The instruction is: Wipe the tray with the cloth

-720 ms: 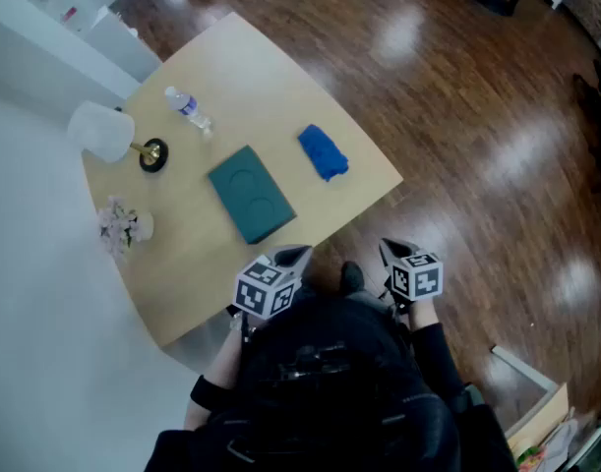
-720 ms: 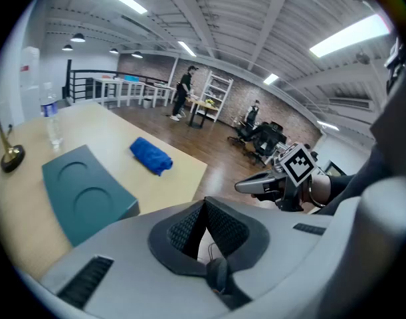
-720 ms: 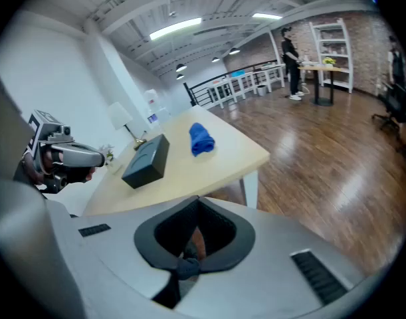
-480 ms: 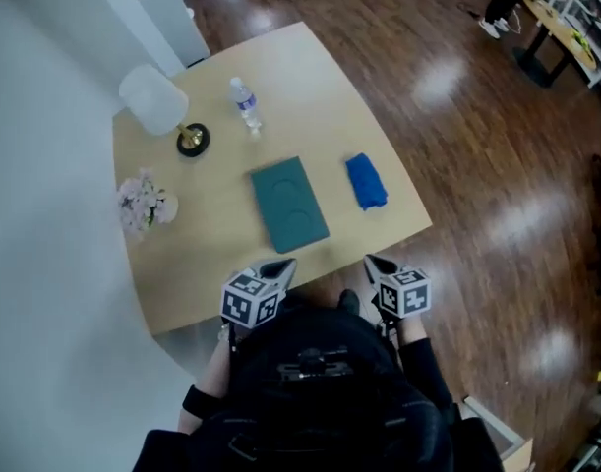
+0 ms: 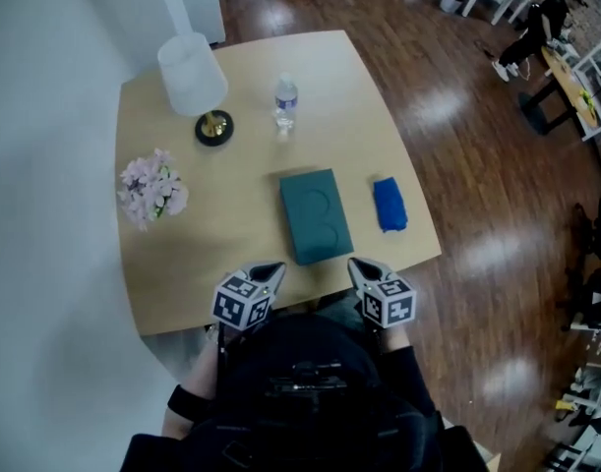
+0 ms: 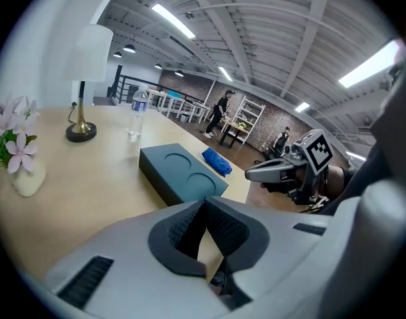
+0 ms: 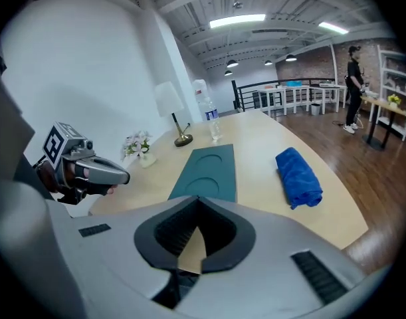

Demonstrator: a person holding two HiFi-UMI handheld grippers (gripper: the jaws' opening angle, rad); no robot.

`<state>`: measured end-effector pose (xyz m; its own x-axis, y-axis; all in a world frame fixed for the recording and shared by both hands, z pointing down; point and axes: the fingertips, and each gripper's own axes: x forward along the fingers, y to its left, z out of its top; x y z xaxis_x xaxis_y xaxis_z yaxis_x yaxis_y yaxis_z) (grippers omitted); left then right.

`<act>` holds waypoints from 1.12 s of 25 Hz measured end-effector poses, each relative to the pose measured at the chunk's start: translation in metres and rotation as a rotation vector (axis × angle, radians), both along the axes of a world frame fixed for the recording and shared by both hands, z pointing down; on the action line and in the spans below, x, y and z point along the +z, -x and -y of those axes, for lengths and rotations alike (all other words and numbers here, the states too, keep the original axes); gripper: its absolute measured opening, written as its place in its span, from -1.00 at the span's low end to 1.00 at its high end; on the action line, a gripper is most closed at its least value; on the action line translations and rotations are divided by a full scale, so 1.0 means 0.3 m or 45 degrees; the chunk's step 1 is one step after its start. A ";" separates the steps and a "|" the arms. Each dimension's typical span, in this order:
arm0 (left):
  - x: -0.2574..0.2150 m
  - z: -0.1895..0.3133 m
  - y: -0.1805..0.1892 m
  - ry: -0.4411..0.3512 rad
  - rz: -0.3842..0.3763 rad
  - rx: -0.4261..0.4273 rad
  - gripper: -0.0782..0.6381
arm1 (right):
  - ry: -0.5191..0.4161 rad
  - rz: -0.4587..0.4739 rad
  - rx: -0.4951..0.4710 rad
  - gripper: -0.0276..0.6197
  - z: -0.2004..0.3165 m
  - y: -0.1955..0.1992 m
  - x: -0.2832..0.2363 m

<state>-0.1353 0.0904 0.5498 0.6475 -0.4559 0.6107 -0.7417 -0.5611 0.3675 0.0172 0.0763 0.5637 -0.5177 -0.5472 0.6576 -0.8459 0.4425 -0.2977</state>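
A dark teal tray [image 5: 316, 216] with two round recesses lies in the middle of the light wooden table [image 5: 231, 254]. To its right rests a folded blue cloth [image 5: 390, 205], apart from the tray. My left gripper [image 5: 270, 267] and right gripper [image 5: 358, 265] hover at the table's near edge, close to my body, both shut and empty. The left gripper view shows the tray [image 6: 183, 175], the cloth [image 6: 216, 161] and the right gripper [image 6: 256, 173] beyond its shut jaws. In the right gripper view the tray [image 7: 206, 171] and cloth [image 7: 298, 176] lie ahead, the left gripper [image 7: 119, 175] at left.
A white-shaded lamp [image 5: 194, 77], a water bottle [image 5: 285, 101] and a small vase of pink flowers [image 5: 152, 190] stand on the far and left parts of the table. Wooden floor [image 5: 477, 165] lies to the right, with chairs and people far off.
The head view has swung round, so the table now lies squarely ahead. Both grippers stay shut by the near edge, a little nearer to each other.
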 end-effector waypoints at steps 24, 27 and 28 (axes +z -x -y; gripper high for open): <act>0.052 0.250 0.032 0.146 0.078 -0.244 -0.78 | 0.021 -0.521 0.138 -0.21 0.644 -0.550 0.344; 0.056 0.250 0.058 0.168 0.082 -0.306 -0.78 | 0.084 -0.556 0.116 -0.21 0.653 -0.550 0.417; 0.057 0.251 0.063 0.172 0.083 -0.321 -0.78 | 0.101 -0.568 0.114 -0.21 0.653 -0.551 0.435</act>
